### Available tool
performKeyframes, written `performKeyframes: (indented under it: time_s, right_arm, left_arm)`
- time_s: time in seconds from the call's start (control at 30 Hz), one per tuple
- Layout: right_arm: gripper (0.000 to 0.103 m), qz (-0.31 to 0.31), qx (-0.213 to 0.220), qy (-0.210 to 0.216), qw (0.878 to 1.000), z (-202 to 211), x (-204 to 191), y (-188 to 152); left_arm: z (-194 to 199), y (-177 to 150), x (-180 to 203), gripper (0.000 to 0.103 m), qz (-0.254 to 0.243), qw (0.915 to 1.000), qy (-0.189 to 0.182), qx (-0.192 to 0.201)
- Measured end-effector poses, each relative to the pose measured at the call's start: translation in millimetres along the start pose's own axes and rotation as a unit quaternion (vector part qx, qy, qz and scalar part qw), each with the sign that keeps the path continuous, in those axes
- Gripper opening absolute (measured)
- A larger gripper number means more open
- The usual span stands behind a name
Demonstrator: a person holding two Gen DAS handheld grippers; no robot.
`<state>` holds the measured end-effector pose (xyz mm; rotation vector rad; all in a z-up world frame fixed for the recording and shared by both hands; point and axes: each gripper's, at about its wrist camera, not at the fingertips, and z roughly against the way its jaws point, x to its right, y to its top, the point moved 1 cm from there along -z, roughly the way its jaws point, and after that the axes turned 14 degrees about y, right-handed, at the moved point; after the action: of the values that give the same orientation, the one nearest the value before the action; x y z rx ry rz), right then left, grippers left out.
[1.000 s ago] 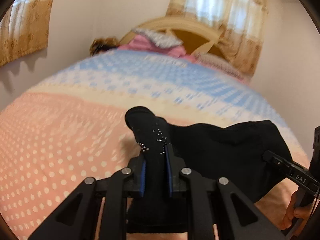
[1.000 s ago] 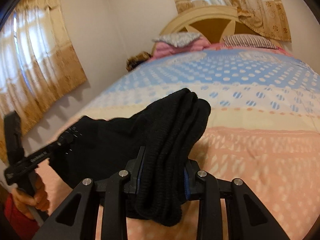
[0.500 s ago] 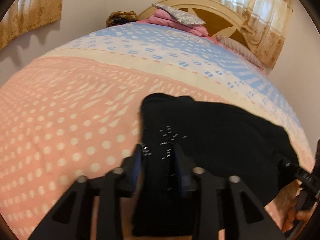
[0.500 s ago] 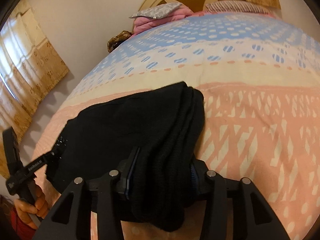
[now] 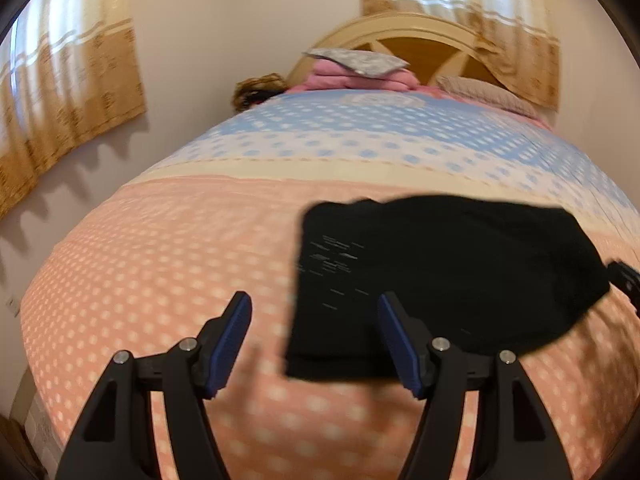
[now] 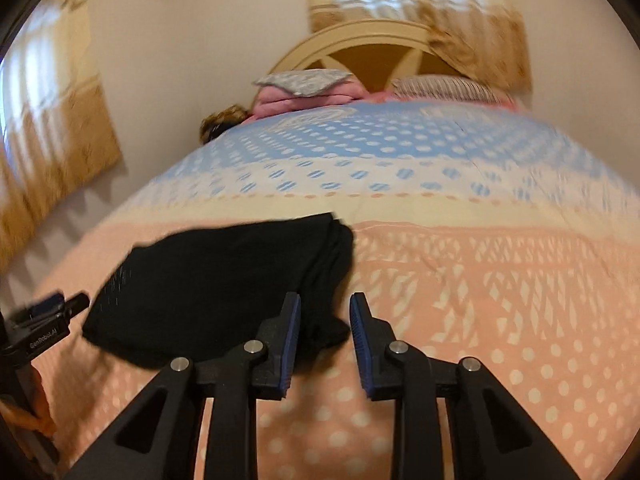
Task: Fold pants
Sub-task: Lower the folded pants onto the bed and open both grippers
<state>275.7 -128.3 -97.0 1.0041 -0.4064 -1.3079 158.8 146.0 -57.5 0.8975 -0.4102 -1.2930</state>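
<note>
Black pants (image 5: pixel 448 276): folded, laid on the bed (image 5: pixel 168 248), blurred. Left claw (image 5: pixel 314 312): opening wide, pants edge between, untouched. Right claw (image 6: pixel 325 312): narrow, closing, empty, beside pants.

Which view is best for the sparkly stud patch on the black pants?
Left wrist view. The stud patch sits close and near centre on the folded black pants, just past the left gripper, though motion-blurred. In the right wrist view the patch is only faint streaks at the pants' left edge.
</note>
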Motion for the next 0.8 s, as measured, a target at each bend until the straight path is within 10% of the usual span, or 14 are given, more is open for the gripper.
performKeyframes:
  time_s: [0.3, 0.8]
  right_arm:
    - [0.027, -0.019, -0.083, -0.019, 0.996, -35.5, 11.3, -17.2]
    - [0.046, -0.102, -0.050, 0.013, 0.993, 15.8, 21.5, -42.3]
  left_arm:
    - [-14.0, -10.5, 15.0, 0.069, -0.014, 0.9992, 0.011, -0.035]
    - [-13.8, -20.2, 20.5, 0.081, -0.007, 0.9986, 0.028, -0.044]
